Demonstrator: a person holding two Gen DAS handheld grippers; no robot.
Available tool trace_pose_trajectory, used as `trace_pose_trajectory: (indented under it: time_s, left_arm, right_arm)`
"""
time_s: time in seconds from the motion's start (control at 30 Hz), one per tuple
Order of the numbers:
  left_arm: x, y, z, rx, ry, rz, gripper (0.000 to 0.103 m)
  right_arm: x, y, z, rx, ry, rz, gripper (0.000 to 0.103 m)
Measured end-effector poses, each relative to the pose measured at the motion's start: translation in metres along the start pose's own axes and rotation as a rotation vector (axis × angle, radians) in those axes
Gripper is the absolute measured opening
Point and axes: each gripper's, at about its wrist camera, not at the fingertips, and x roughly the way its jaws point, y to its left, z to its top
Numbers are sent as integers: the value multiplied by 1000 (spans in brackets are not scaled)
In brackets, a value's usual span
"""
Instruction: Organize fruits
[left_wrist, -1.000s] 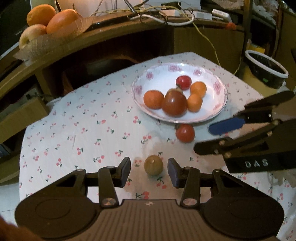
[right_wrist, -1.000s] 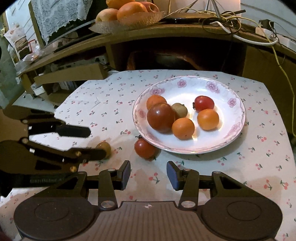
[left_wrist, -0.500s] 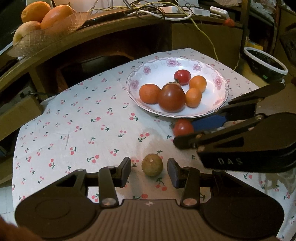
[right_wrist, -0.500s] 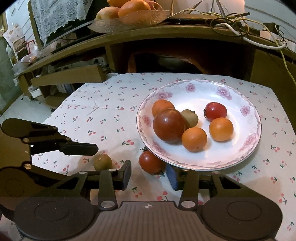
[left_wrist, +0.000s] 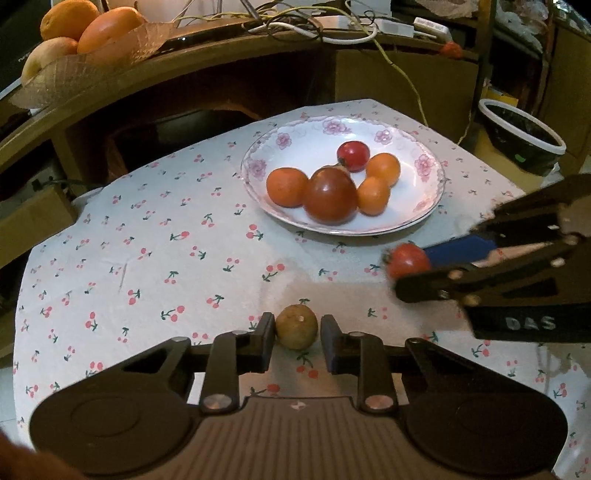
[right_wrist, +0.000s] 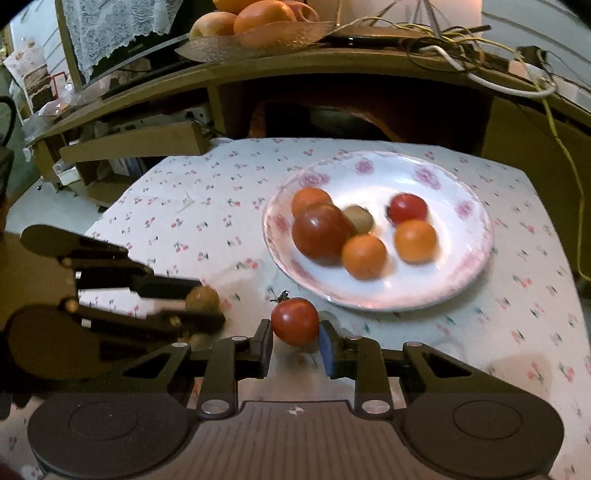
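Both grippers (left_wrist: 297, 334) (right_wrist: 295, 338) tilted down, clamped.

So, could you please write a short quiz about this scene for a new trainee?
1. What fruit sits between the left gripper fingers?
2. True or false: the red tomato at the right gripper lies on the plate.
3. How many fruits are on the plate: A four, B six, C eight?

Key: 1. the small brown-green fruit. 2. False, it is on the tablecloth. 3. B.
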Motion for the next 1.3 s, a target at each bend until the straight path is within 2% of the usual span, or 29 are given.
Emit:
trace_pose_trajectory:
  time_s: [0.27, 0.53, 0.87, 1.13, 1.3]
  left_arm:
    - [2, -2, -2, 15, 0, 20, 33]
    - [-1, -8, -1, 19, 16, 18, 30]
    - [-39, -54, -13, 51, 31, -50, 30]
    - [-42, -78, -34, 75, 90, -49, 30]
    - [-43, -82, -36, 81, 87, -33, 31]
  right_arm:
    - [-19, -2, -26, 1, 42, -60, 28]
    - [-29, -6, -37, 29, 37, -86, 28]
    - [-55, -7, -51, 18, 44, -78, 28]
    - [-67, 2, -75, -11, 93, -55, 29]
    - [-67, 1, -77, -10, 96, -41, 31]
